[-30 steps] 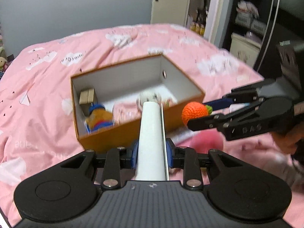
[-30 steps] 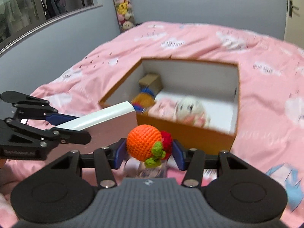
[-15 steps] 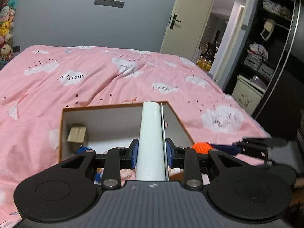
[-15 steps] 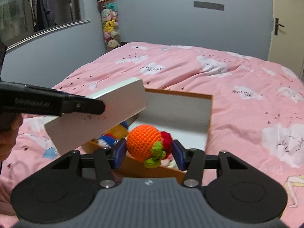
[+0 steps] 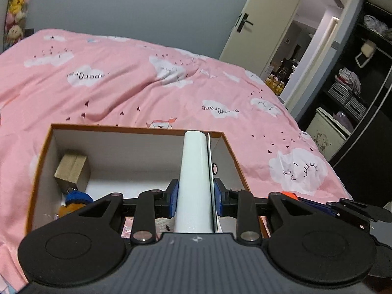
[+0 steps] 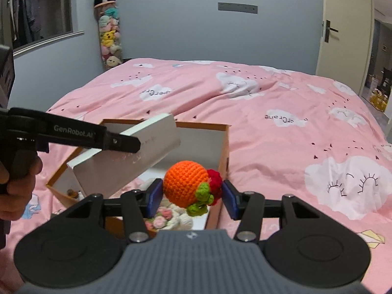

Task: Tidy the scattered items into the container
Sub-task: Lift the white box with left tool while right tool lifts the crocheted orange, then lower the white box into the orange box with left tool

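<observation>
Both grippers loaded above the box

Cardboard box (image 5: 230, 147) sits open on the pink duvet (image 5: 122, 93), holding a small brown carton (image 5: 71, 169) at its ten o'clock corner and soft toys (image 6: 169, 218) on the floor. The left gripper (image 5: 196, 196) clamps a flat white box (image 5: 196, 178) edge-on over the opening. The right gripper (image 6: 192, 196), at the cardboard box's three o'clock side, squeezes a crocheted orange ball (image 6: 185, 183) between its blue pads, above the near rim.
</observation>
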`<state>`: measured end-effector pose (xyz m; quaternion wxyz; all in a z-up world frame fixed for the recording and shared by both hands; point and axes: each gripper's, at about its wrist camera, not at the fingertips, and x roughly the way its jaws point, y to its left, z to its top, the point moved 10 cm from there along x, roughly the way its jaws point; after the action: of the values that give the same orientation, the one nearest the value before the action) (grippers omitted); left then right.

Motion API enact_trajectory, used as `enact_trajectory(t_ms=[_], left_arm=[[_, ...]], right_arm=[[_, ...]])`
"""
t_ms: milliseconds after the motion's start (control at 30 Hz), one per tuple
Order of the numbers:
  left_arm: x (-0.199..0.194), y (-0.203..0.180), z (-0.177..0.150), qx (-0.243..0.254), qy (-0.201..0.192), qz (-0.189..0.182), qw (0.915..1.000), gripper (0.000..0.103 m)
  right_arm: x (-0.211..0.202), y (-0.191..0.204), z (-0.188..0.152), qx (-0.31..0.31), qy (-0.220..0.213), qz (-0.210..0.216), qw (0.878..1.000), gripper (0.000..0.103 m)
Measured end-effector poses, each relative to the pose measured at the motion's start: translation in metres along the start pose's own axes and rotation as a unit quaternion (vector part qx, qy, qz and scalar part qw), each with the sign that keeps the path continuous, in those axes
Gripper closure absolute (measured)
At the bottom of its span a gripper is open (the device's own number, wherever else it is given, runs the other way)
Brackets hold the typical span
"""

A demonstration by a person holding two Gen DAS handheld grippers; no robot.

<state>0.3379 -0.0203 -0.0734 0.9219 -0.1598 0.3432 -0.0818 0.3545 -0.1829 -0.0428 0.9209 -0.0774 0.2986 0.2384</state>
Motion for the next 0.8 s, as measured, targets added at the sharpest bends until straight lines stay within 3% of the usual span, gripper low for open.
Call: enact_trajectory(t_ms=[300, 433, 800], left_arm=[[0.032, 0.006, -0.012, 0.006, 0.018, 0.047, 0.9987, 0.07], [0.043, 0.011, -0.014, -0.017, 0.017, 0.049, 0.9985, 0.07], [0.061, 0.011, -0.014, -0.1, 0.025, -0.003, 0.9947, 0.07]], right_arm=[[0.021, -0.018, 0.0, 0.011, 0.007, -0.017, 1.0, 0.048], [0.028, -0.019, -0.004, 0.015, 0.013, -0.013, 1.0, 0.048], [0.033, -0.019, -0.014, 0.025, 0.02, -0.008, 0.999, 0.048]])
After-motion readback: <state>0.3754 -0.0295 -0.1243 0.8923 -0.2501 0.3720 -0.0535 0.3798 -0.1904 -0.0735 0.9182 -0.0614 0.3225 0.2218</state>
